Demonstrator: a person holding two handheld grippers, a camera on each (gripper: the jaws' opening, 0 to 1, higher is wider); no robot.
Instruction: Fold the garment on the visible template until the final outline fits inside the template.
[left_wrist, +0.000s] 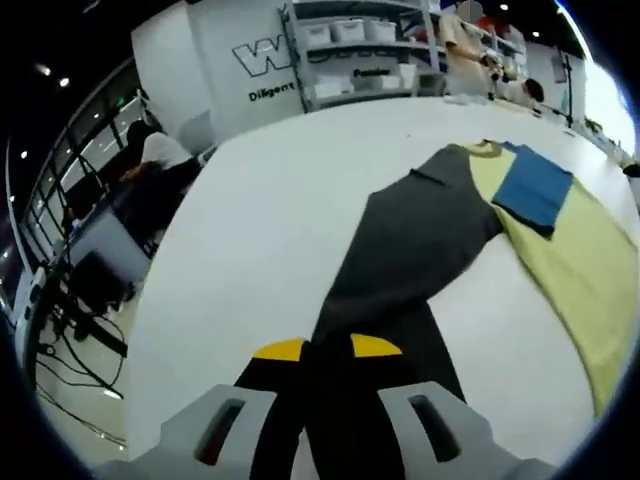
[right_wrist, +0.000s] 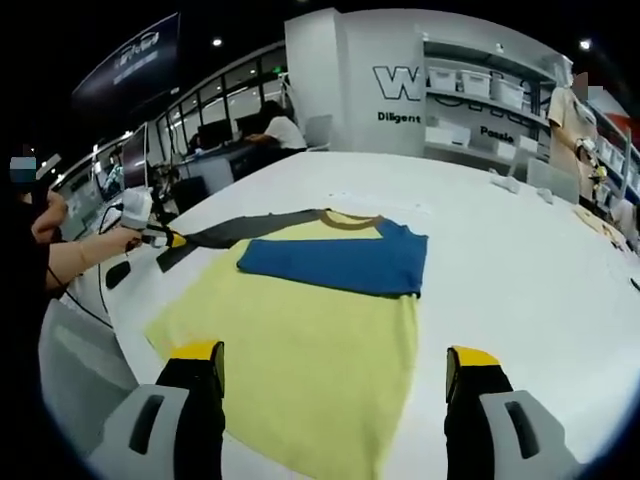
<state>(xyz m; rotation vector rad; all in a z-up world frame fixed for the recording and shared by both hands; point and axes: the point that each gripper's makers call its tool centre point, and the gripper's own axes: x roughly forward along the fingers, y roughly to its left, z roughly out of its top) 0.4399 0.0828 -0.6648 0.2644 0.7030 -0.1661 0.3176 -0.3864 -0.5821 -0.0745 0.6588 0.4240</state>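
A garment lies flat on the white table (right_wrist: 520, 260): yellow body (right_wrist: 300, 340), a blue sleeve (right_wrist: 340, 262) folded across its chest, and a dark grey sleeve (right_wrist: 240, 230) stretched out to the side. My left gripper (left_wrist: 328, 348) is shut on the end of the grey sleeve (left_wrist: 410, 240), which runs from its jaws to the yellow body (left_wrist: 580, 250) and the blue sleeve (left_wrist: 535, 185). In the right gripper view a hand holds that left gripper (right_wrist: 160, 238) at the table's left edge. My right gripper (right_wrist: 335, 360) stands wide open over the yellow hem, holding nothing.
The table edge (left_wrist: 150, 330) drops off close beside the left gripper. Shelves with white bins (right_wrist: 480, 90) stand behind the table. People sit at desks (left_wrist: 150, 160) and one stands at the far side (right_wrist: 570, 120). Small items (right_wrist: 510, 183) lie on the far tabletop.
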